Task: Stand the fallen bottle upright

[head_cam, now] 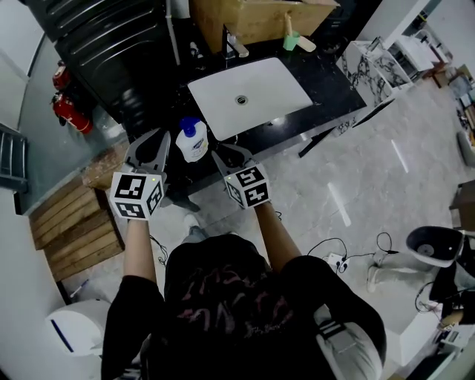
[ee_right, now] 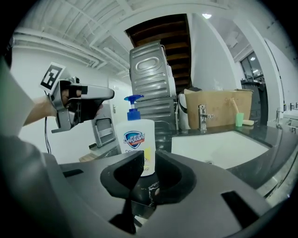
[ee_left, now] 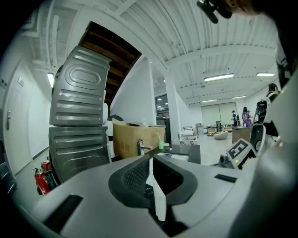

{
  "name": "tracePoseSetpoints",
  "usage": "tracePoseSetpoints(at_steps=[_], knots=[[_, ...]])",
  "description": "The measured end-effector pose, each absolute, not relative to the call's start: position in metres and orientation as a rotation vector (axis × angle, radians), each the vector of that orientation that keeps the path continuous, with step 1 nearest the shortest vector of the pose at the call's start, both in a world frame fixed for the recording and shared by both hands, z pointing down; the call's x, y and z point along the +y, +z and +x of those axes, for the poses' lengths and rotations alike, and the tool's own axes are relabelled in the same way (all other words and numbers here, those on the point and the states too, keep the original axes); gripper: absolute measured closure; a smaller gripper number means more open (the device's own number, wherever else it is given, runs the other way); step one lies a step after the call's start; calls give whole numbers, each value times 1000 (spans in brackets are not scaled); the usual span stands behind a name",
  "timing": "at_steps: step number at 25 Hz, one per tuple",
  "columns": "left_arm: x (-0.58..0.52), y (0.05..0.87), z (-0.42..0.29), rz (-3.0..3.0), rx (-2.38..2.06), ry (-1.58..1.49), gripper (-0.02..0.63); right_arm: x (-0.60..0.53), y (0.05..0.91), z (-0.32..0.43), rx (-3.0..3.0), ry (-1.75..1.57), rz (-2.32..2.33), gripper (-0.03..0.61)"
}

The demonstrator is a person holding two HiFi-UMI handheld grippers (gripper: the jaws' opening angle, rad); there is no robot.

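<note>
A white soap bottle (head_cam: 191, 141) with a blue pump stands upright on the black counter (head_cam: 326, 82), left of the sink. In the right gripper view the bottle (ee_right: 135, 139) rises just beyond the jaw tips, not touched. My right gripper (head_cam: 230, 154) (ee_right: 149, 160) sits just right of it, jaws a little apart with nothing between them. To the bottle's left, and apart from it, is my left gripper (head_cam: 151, 145) (ee_left: 152, 160). Only a thin slit shows between its pads and it holds nothing. The left gripper (ee_right: 79, 104) also shows in the right gripper view, level with the pump.
A white sink (head_cam: 252, 89) with a faucet (head_cam: 234, 46) is set in the counter. A cardboard box (head_cam: 252, 18) and a green cup (head_cam: 291, 41) stand behind it. Grey metal panels (ee_left: 77, 121) rise at the left. Red fire extinguishers (head_cam: 67, 107) and a wooden pallet (head_cam: 74, 223) are on the floor.
</note>
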State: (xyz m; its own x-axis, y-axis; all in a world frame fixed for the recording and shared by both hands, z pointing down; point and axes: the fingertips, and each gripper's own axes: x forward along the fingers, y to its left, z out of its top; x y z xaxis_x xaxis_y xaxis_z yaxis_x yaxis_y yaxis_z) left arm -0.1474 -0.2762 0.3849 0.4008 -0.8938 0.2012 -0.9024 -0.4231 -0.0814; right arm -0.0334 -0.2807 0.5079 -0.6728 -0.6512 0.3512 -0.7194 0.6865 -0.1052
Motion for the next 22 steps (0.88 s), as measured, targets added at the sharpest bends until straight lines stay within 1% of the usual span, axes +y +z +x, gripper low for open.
tracePoseSetpoints(at_steps=[4,5,12,22], knots=[[-265,384,-169,2525,-1776,296,580,-280,488,-25,-2634,281,1134,539],[-262,384,-173,2507,-1793,278,581,-280,482,-23,-2640,265,1147,560],[-249,395,-196,2418,-1892,244,584,-285,452,-6,-2663,173,1233,563],[-236,407,-204,2363,-1939,235,597,-284,432,20,-2634,103,1331,565]])
